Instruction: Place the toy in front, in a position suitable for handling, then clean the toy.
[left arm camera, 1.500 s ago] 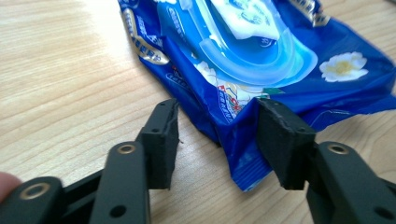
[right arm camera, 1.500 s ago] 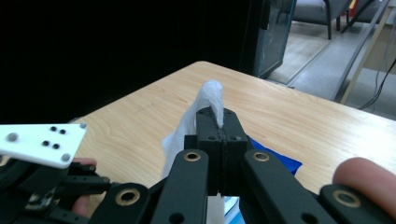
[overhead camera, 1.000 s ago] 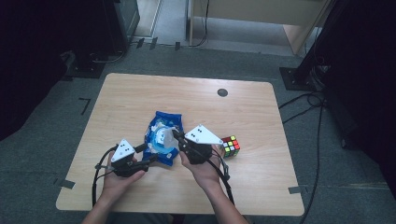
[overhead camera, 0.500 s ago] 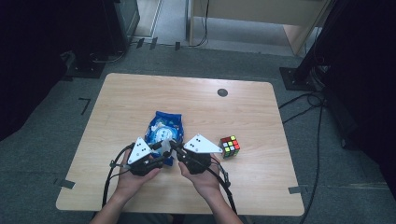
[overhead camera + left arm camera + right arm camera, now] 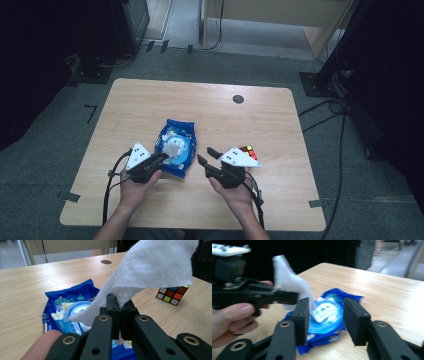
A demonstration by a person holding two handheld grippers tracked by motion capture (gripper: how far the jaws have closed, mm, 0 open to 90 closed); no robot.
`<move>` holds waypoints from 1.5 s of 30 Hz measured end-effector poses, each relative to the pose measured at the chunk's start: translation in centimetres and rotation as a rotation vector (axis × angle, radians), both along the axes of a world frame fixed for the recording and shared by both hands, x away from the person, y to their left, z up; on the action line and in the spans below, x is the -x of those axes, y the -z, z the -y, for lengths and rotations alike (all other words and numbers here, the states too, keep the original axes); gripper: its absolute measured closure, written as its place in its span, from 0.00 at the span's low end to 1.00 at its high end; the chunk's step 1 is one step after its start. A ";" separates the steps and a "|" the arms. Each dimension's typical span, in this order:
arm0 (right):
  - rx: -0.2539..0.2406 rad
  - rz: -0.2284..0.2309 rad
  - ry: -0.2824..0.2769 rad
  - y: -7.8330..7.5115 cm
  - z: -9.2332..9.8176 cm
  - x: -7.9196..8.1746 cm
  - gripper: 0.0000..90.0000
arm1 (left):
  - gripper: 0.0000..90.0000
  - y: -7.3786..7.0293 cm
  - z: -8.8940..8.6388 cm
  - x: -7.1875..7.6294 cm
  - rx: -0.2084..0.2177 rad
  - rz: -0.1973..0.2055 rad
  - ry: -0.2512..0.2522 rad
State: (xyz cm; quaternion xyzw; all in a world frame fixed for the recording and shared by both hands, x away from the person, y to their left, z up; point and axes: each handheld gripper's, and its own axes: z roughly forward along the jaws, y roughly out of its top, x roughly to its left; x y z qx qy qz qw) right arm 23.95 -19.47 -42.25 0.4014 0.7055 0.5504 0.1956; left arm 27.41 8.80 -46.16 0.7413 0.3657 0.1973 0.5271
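Pinching a wipe (image 5: 155, 267) above the pack (image 5: 176, 147), left claw (image 5: 162, 158); right claw (image 5: 207, 155) just opened, empty.

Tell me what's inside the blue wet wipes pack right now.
A white wipe comes up out of the blue wet wipes pack through its open lid, pinched by the left gripper. Any wipes deeper inside are covered by the wrapper.

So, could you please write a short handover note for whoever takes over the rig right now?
Left gripper: shut on the white wipe, which still trails into the pack's opening.
Right gripper: jaws have just been opening, nothing between them, beside the pack on its right in the high view.
Blue wipes pack: flat on the table; Rubik's cube behind the right gripper.
Done: wipe gripped and partly drawn out.
Left: probably pull it free, steadying the pack.
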 end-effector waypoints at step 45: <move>0.150 -0.218 0.384 8.5 7.5 -2.6 0.38 | 0.99 0.1 -1.1 -0.4 0.038 0.017 0.011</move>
